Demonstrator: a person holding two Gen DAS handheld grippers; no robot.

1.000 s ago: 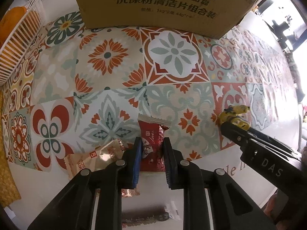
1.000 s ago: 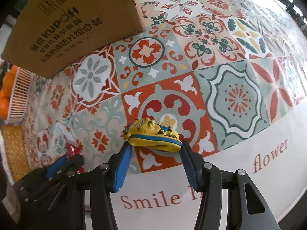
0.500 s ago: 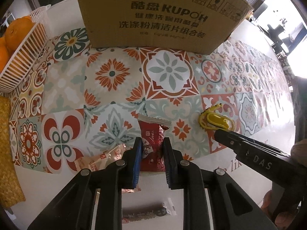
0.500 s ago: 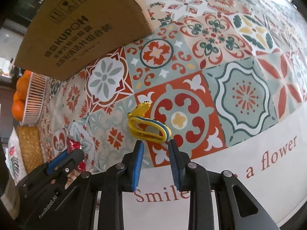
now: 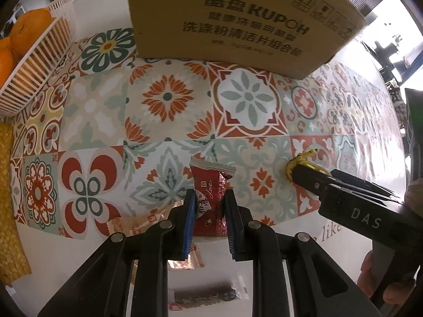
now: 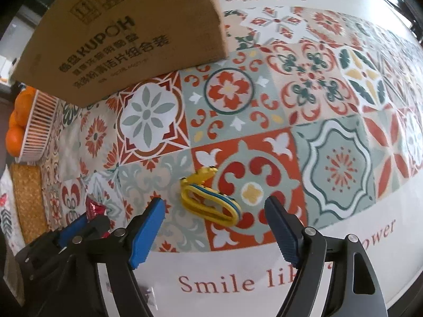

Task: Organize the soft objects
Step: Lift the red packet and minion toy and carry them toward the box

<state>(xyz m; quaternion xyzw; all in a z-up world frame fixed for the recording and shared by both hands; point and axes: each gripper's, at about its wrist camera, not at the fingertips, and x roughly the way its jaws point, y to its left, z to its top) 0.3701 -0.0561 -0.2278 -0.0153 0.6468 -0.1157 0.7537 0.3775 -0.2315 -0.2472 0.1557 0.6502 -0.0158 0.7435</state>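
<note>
While my left tongs stayed clenched on the red packet, my right tongs were opening again, leaving the yellow toy loose between their fingers; that grab needed repeating.

box behind packet | basket left | toy right of packet
</note>
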